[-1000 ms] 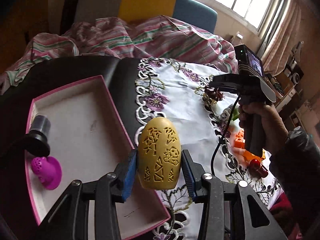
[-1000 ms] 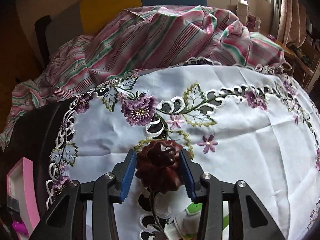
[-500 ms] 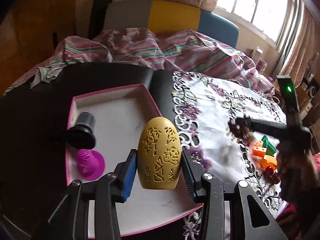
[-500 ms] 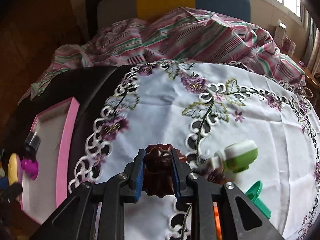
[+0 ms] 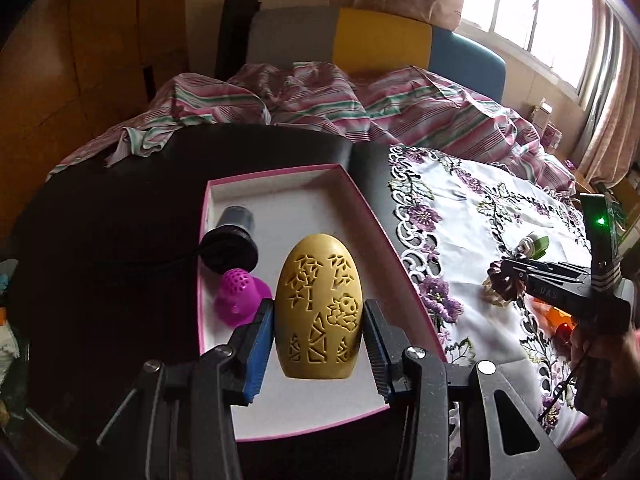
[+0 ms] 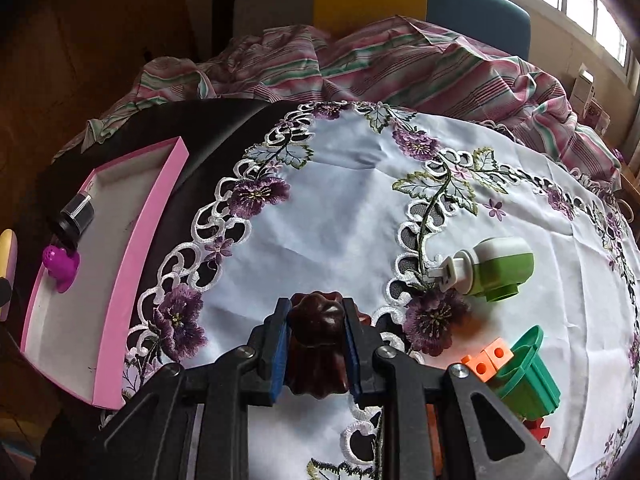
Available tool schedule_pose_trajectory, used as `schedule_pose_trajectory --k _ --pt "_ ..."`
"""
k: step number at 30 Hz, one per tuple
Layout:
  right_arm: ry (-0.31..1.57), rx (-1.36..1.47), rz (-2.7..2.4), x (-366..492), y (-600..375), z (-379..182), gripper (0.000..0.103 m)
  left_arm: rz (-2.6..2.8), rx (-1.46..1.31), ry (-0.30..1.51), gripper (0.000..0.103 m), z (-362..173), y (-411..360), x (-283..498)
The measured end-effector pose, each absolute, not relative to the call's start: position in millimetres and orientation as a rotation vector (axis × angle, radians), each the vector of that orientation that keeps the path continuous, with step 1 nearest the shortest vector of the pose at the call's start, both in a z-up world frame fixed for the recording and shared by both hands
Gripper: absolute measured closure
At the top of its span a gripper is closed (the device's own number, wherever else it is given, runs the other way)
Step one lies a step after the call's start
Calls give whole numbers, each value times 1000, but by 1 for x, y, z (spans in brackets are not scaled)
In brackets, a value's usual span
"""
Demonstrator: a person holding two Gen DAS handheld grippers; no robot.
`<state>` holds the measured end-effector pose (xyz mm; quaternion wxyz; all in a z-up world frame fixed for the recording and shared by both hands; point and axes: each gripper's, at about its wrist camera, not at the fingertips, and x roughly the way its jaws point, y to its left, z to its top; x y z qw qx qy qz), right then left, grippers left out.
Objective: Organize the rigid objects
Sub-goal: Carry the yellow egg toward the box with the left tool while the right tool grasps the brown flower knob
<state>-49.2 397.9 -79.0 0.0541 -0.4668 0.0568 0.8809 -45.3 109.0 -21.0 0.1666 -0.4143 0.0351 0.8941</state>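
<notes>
Left wrist view: the left gripper (image 5: 319, 330) clamps a yellow egg-shaped carved ornament (image 5: 319, 310) between its blue pads, upright, above the pink-rimmed box (image 5: 362, 196). The box has a white interior and sits on the dark table (image 5: 120, 208), just beside the embroidered white tablecloth (image 5: 472, 216). Inside the box, along its left wall, lie a black-capped clear vial (image 5: 234, 236) and a magenta perforated piece (image 5: 239, 296), touching each other. The remaining box floor is bare.

Right wrist view: the right gripper (image 6: 317, 346) is clenched on a dark brown fluted mould-shaped piece (image 6: 318, 350), held over the tablecloth, well apart from the box. On the cloth to the right lie a green-and-white bottle-like item (image 6: 496, 270) on its side, an orange block (image 6: 488, 359) and a green plastic cup (image 6: 528, 376); block and cup touch.
</notes>
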Motion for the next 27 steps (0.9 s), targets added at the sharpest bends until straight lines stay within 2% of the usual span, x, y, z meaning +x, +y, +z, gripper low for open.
schedule_pose_trajectory --k 27 --pt "34 -1401 2674 -51 386 -79 80 2662 -1259 88 59 -36 56 -26"
